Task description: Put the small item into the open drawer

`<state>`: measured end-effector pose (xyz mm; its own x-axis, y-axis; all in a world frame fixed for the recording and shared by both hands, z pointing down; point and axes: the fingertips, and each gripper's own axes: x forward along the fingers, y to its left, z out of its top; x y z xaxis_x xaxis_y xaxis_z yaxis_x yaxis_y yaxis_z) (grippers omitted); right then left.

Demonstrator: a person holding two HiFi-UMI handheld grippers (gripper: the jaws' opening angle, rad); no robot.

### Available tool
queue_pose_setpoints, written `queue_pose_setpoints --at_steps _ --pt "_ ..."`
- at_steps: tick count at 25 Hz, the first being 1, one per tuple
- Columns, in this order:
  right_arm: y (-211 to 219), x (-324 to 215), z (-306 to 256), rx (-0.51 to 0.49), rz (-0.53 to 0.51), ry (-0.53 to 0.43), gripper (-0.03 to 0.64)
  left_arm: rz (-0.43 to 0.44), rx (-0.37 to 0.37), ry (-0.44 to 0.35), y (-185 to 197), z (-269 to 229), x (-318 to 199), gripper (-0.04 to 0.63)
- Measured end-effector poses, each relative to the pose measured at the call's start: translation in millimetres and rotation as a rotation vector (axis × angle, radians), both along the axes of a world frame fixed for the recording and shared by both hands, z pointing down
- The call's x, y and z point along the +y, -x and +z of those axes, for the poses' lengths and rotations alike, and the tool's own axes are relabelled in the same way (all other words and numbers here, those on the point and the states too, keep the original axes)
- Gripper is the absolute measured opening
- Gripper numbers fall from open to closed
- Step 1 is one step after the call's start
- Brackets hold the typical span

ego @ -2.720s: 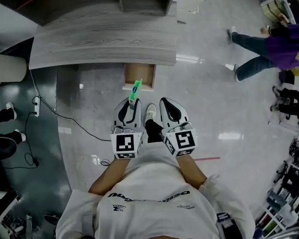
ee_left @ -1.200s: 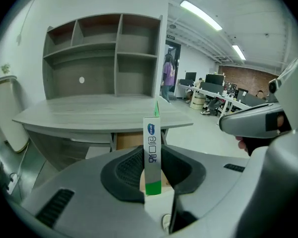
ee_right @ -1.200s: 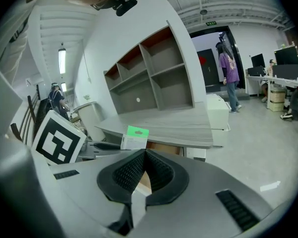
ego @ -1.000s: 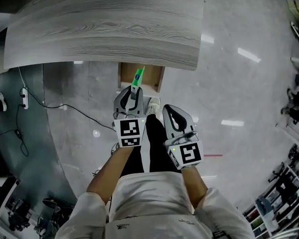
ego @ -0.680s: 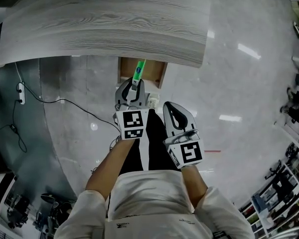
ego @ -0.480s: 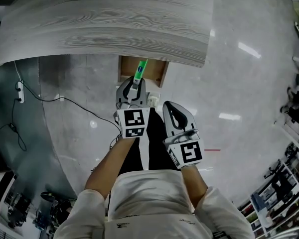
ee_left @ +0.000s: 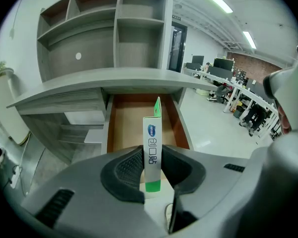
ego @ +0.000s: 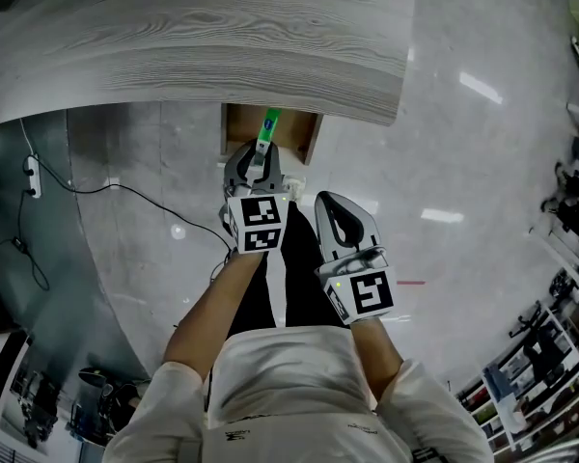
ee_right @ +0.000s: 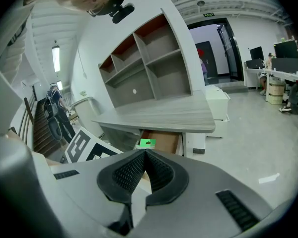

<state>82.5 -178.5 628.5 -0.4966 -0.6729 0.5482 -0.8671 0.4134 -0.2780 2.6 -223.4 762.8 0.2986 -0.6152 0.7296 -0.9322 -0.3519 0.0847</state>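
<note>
Matt woodgrain desk (ego: 203, 56), wooden drawer (ee_left: 134, 120), glossy floor (ego: 482, 181)

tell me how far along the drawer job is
Done: the drawer stands open under the desk. In hand: the left gripper clamps the green-and-white pack, aimed at the drawer, not yet inside. The right gripper is shut and empty. Left: lower the pack in and release.

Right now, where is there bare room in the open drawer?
The drawer floor is bare between its side walls, below the desktop edge. Crowded only at the near end, where the left hand-held gripper holds the packet.
</note>
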Motion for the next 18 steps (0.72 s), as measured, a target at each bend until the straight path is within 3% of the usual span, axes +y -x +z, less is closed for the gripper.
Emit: queue_pose_setpoints --at_steps 18 --pt "-14 3 10 -0.044 0.032 0.049 0.029 -0.028 -0.042 0.096 -4 32 -3 0.103"
